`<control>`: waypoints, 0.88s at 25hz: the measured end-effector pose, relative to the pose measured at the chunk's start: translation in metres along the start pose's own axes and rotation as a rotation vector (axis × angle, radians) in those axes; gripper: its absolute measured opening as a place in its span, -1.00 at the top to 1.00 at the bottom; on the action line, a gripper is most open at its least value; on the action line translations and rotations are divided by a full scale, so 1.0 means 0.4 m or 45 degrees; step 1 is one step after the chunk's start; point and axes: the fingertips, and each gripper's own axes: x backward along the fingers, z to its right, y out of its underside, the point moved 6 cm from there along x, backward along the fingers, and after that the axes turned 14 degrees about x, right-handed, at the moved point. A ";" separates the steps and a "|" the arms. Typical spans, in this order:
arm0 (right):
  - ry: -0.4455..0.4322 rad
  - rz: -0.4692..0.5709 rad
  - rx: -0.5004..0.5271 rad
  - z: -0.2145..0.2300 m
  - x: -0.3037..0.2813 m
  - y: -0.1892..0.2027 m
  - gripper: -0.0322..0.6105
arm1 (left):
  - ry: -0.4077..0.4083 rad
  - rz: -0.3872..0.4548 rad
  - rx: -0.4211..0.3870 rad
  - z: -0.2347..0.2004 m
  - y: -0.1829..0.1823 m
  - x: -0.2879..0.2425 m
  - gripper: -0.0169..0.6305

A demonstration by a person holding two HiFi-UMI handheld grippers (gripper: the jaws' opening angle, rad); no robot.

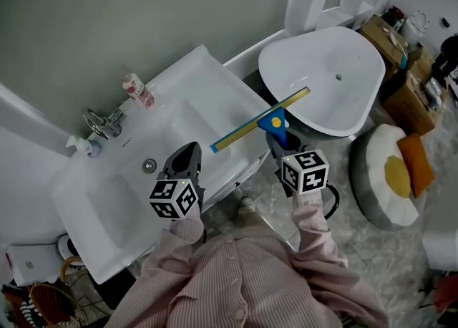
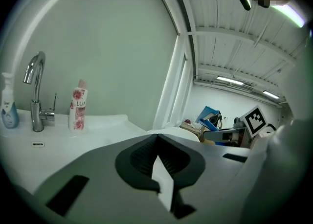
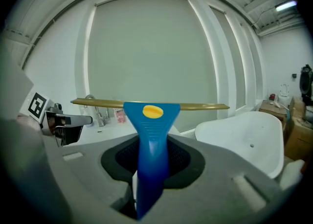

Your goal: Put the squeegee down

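Note:
The squeegee (image 1: 261, 120) has a blue handle and a long brass-coloured blade. My right gripper (image 1: 277, 140) is shut on the handle, and the blade hangs level over the gap between the white sink counter (image 1: 204, 69) and the white bathtub (image 1: 322, 76). In the right gripper view the squeegee (image 3: 151, 125) stands upright between the jaws of my right gripper (image 3: 151, 167), blade crosswise. My left gripper (image 1: 184, 160) hovers over the right part of the sink basin. It is shut and holds nothing. Nothing lies between the jaws of my left gripper (image 2: 159, 162) in its own view.
A chrome faucet (image 1: 100, 122) (image 2: 34, 91), a pink-patterned bottle (image 1: 137, 90) (image 2: 77, 108) and a small soap dispenser (image 1: 84, 146) stand along the counter's back. A round cushion (image 1: 390, 176) and cardboard boxes (image 1: 408, 83) lie right of the tub. A basket (image 1: 43, 298) sits at lower left.

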 end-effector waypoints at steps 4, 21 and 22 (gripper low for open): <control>-0.061 -0.033 0.039 0.062 -0.061 0.001 0.58 | -0.057 0.011 0.030 -0.010 -0.003 -0.059 0.95; -0.295 -0.241 0.258 0.159 -0.322 0.028 0.58 | -0.240 -0.017 0.131 -0.119 -0.015 -0.208 0.95; -0.310 -0.264 0.286 0.159 -0.335 0.032 0.58 | -0.246 -0.027 0.140 -0.127 -0.014 -0.216 0.95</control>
